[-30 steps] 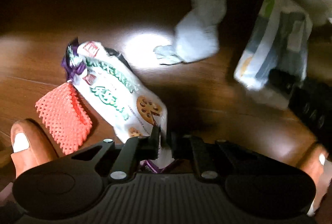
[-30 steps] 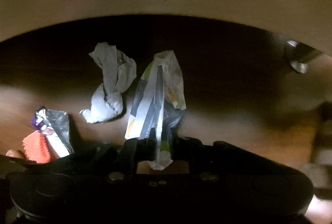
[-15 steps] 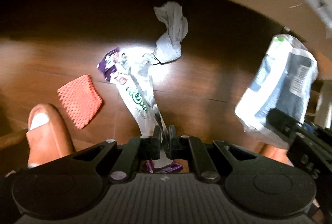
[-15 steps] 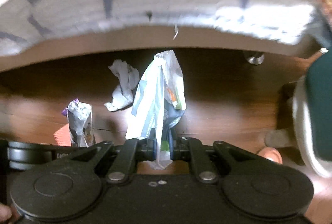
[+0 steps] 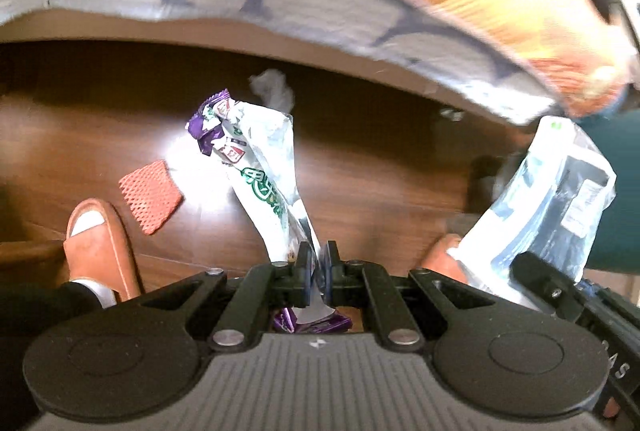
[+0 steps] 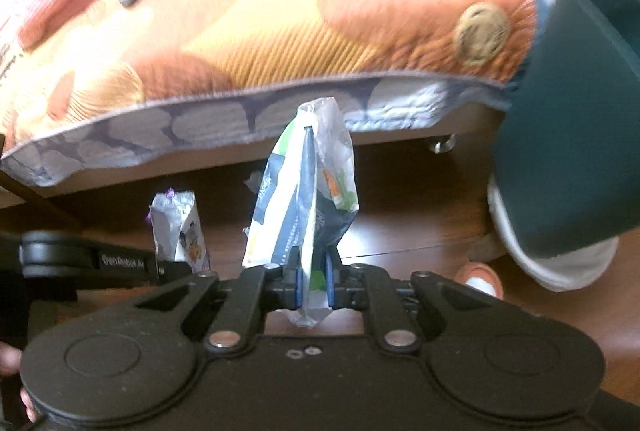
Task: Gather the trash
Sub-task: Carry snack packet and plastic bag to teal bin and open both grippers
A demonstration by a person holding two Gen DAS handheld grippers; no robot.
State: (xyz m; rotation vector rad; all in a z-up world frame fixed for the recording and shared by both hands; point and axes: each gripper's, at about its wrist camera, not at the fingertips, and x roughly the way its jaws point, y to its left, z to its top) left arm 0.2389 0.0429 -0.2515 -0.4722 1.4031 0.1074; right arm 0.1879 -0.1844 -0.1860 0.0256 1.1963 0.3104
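We carry both pieces clear of the floor [image 5: 400, 167] towards the dark bin [image 6: 568, 159], keeping each grip firm. The left claw [image 5: 318, 267] is clamped on the white snack wrapper [image 5: 264, 183]; the right claw [image 6: 312, 279] is clamped on the blue-and-white bag [image 6: 308, 199]. Both claws point steeply downward. A red mesh sleeve [image 5: 150, 197] and a crumpled tissue [image 5: 274, 89] lie uncollected.

You see a brown wood floor [image 5: 380, 175] with a red net piece [image 5: 151, 196] (flat) and crumpled paper [image 5: 272, 89] on it.
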